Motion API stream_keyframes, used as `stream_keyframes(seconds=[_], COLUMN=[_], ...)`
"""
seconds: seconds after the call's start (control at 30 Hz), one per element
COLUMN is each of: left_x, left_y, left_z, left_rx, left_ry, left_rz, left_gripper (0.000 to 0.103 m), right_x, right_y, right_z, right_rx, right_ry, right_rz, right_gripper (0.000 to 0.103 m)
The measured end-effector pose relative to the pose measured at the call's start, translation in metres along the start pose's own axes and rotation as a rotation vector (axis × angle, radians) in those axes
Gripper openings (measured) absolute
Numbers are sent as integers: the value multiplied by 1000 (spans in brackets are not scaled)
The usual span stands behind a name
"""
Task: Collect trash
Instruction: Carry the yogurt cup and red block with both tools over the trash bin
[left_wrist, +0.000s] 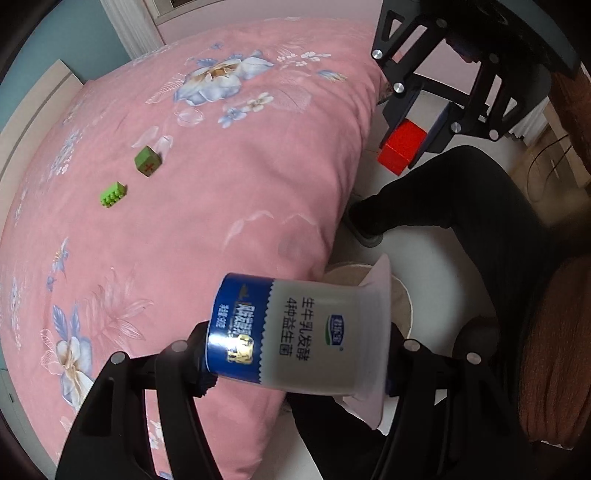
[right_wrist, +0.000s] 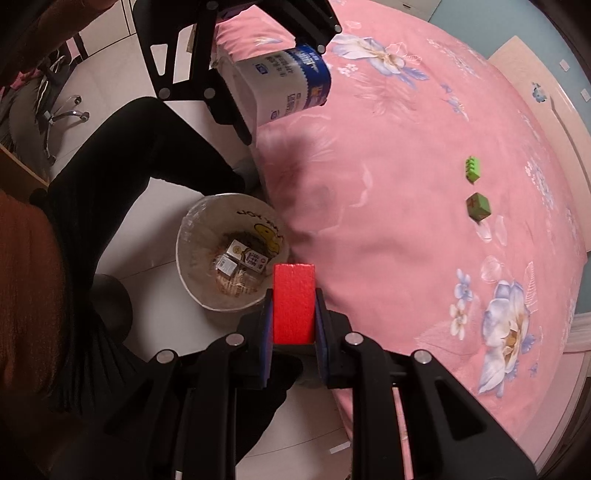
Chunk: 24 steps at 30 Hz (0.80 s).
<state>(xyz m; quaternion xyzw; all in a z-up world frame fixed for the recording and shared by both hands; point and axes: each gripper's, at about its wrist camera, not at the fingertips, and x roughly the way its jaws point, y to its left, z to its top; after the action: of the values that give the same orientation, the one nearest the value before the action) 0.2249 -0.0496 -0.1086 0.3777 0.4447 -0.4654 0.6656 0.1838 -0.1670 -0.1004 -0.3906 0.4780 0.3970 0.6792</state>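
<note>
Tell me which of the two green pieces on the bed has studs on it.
The bright green brick; studs line one side. The duller green cube beside it has flat faces with a red mark.

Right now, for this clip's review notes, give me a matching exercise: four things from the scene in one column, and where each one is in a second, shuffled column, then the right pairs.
Things:
1. yogurt cup
2. red block
3. green die
4. small cartons

Places:
A. lying on the pink bedspread
B. clamped in the right hand-held gripper
C. inside the waste bin on the floor
D. clamped in the left hand-held gripper

Pairs: 1-D, 2-B, 3-A, 4-C
</note>
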Motion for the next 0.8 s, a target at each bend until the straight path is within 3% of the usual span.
stream_keyframes(seconds=[0.8], left_x=[72], left_y=[-33], left_z=[-36], left_rx=[-25], left_ry=[60], left_rz=[-96], left_gripper=[66], right_x=[74], right_y=[51], right_z=[9], right_rx=[-22], right_ry=[20], right_rz=[124], right_gripper=[21])
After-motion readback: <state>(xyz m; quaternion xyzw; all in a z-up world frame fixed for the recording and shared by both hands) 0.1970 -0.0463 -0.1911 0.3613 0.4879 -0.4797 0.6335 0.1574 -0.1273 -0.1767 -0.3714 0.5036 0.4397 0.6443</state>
